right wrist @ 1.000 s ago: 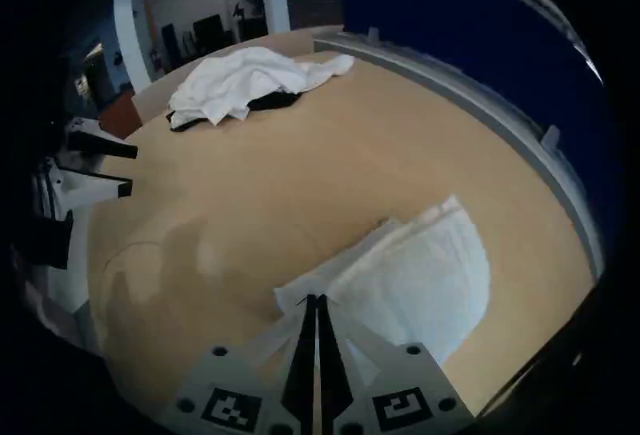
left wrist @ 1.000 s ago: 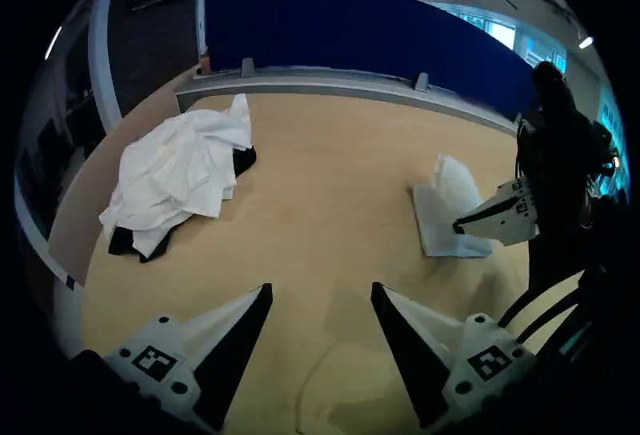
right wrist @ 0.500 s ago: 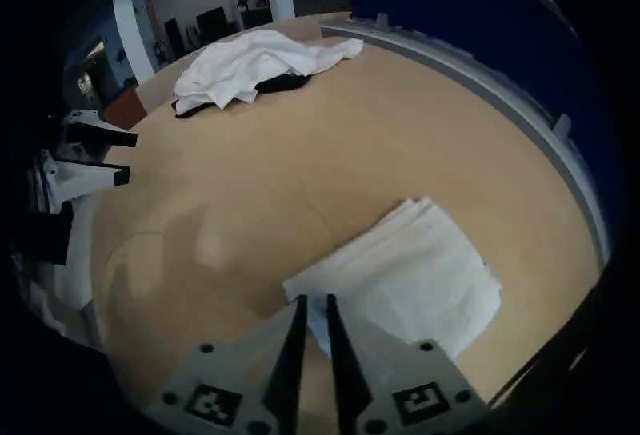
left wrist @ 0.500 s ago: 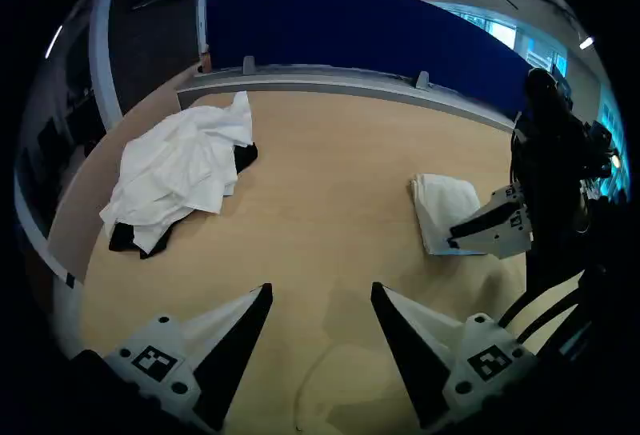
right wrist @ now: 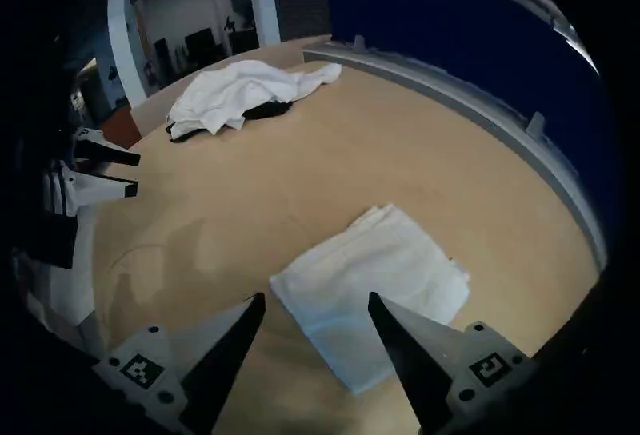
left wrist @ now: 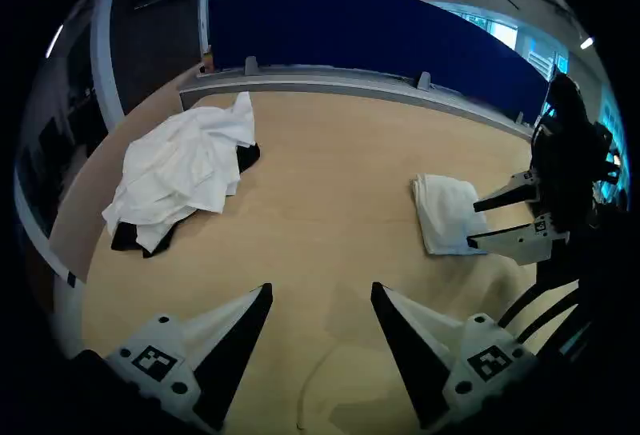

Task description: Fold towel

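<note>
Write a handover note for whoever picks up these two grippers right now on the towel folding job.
Left gripper: open, holding nothing, over the bare table.
Right gripper: open, holding nothing, at the near edge of the folded towel.
Done: that towel lies folded flat on the table.
Left: the heap of white cloth, lying on a dark item at the far side, is unfolded and probably next.
</note>
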The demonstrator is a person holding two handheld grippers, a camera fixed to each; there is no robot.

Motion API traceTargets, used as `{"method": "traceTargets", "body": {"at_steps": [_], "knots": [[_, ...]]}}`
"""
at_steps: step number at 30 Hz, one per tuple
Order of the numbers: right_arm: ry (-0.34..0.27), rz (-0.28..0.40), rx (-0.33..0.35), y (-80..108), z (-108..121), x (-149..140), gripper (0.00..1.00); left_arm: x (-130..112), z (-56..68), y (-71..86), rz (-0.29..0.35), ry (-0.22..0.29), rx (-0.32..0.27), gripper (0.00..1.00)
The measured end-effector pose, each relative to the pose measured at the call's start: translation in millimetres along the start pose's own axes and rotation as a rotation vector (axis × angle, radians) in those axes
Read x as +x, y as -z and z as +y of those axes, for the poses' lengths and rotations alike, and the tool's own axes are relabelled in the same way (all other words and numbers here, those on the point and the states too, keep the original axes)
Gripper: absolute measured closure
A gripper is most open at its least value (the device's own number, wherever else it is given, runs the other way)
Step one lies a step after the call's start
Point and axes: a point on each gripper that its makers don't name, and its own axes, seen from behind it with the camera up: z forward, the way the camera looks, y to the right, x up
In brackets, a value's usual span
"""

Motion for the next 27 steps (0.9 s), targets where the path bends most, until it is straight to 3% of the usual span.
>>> {"method": "traceTargets", "body": {"at_steps": [12,23,27], "knots": [[-0.066,-0.034,-0.100,29.2,38.1,-54.1,0.00,-3.3,-2.0,8.6,0.003,0.012,0.008,0.09],[-0.079,-0.046,-0.112,26.3,38.7,-68.9,0.00,-1.3,-1.3,9.4,0.006,0.006,0.010,0.09],[-0.079,-0.052,-0.110,23.2,36.4,-73.3,0.08,-2.1,-2.0,9.3,0.007,0.006,0.011,0.09]]}}
